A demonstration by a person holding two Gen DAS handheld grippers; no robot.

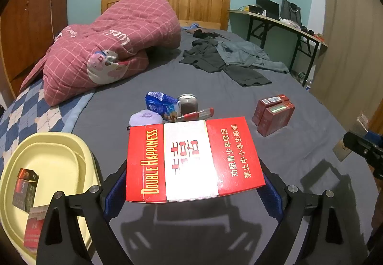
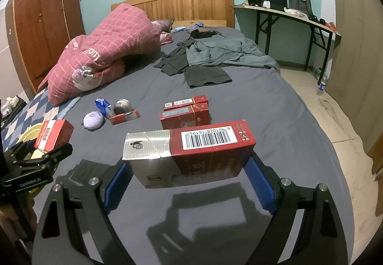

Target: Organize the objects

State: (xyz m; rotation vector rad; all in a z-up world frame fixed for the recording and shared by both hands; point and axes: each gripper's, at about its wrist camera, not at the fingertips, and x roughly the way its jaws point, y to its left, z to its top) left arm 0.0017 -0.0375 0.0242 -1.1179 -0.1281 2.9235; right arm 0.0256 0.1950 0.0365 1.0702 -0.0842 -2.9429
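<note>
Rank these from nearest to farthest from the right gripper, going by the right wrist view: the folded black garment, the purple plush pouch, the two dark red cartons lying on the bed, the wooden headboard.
1. Two dark red cartons, just ahead of the gripper.
2. Purple plush pouch, ahead to the left.
3. Folded black garment, mid-bed.
4. Wooden headboard, at the far wall.

Grey-sheeted bed [image 2: 275,121] bearing red cartons [image 2: 185,112], clothes [image 2: 210,57], pink quilt [image 2: 105,49].

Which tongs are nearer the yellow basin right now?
Left. The left tongs, holding the Double Happiness carton, are right beside the yellow basin. The right tongs, gripping a dark red carton, sit farther across the bed.
</note>
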